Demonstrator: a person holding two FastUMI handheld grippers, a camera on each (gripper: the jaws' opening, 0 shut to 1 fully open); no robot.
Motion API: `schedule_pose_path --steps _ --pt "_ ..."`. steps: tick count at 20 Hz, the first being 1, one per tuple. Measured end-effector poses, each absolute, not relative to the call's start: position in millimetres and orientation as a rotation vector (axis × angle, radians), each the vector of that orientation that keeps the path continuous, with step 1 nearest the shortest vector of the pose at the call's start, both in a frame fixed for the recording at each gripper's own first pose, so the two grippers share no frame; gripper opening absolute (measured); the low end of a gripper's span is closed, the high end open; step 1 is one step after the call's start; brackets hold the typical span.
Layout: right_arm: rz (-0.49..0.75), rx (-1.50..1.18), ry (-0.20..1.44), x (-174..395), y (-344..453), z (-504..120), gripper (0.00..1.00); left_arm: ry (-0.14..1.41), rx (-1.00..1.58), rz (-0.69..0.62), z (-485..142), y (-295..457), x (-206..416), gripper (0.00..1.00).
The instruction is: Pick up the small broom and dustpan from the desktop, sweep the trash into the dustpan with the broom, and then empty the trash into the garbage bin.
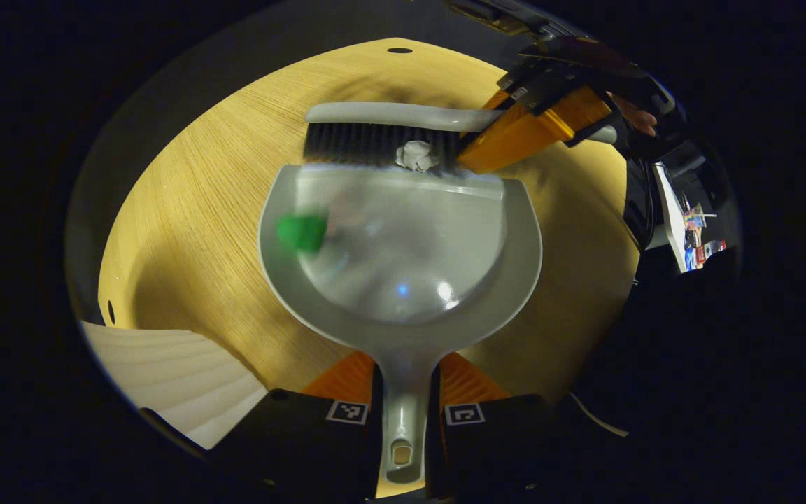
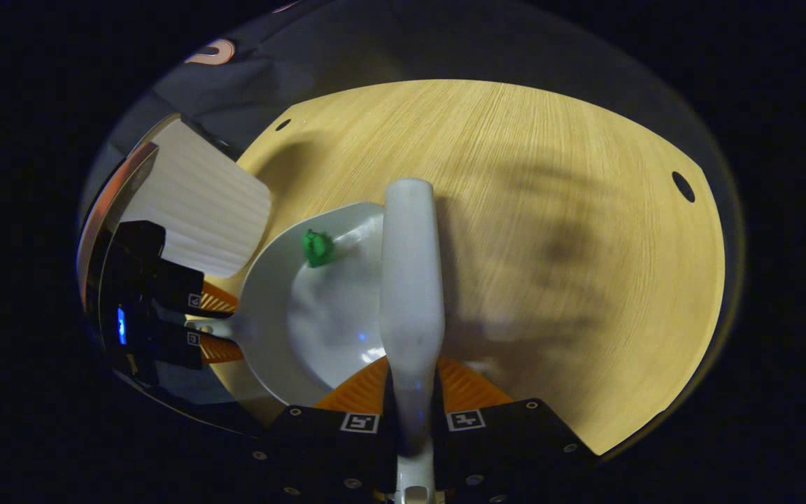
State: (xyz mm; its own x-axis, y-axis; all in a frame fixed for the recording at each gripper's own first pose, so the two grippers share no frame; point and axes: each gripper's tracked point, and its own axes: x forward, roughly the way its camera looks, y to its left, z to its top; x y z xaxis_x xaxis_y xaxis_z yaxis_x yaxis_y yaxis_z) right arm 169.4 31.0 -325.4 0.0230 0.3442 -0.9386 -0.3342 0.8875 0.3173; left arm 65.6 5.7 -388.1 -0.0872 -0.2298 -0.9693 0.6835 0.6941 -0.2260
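Note:
My left gripper (image 1: 405, 381) is shut on the handle of the grey dustpan (image 1: 403, 252), which lies flat on the wooden desktop (image 1: 186, 231). A green scrap (image 1: 301, 232) sits inside the pan at its left side. A crumpled white paper ball (image 1: 417, 155) rests at the pan's front lip, against the dark bristles of the small broom (image 1: 382, 133). My right gripper (image 2: 413, 388) is shut on the broom's handle (image 2: 411, 280), and it shows in the left gripper view (image 1: 515, 136) at the upper right. In the right gripper view the dustpan (image 2: 319, 315) holds the green scrap (image 2: 317, 247).
A white ribbed garbage bin (image 1: 165, 378) stands off the desk's near left edge, seen also as the bin (image 2: 200, 203) in the right gripper view. Small round holes (image 2: 683, 186) mark the desktop corners. A cluttered shelf (image 1: 697, 231) lies beyond the right edge.

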Motion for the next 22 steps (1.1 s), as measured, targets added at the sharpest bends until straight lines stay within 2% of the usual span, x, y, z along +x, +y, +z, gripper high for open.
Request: schedule_pose_path --steps 7,9,16,22 --pt "0.576 0.153 1.513 114.9 52.5 -307.3 0.20 1.479 0.285 -0.742 -391.5 9.4 63.4 0.25" --pt "0.548 0.156 1.495 110.0 49.9 -304.6 0.20 1.478 0.263 -0.723 -390.3 6.3 61.9 0.25" --pt "0.317 0.204 1.330 147.7 8.5 -281.6 0.20 1.474 0.167 -0.588 -391.1 -4.9 57.9 0.25" --pt "0.021 0.194 1.363 109.6 -50.9 -305.7 0.20 1.446 0.096 -0.384 -378.9 -10.4 47.4 0.25"
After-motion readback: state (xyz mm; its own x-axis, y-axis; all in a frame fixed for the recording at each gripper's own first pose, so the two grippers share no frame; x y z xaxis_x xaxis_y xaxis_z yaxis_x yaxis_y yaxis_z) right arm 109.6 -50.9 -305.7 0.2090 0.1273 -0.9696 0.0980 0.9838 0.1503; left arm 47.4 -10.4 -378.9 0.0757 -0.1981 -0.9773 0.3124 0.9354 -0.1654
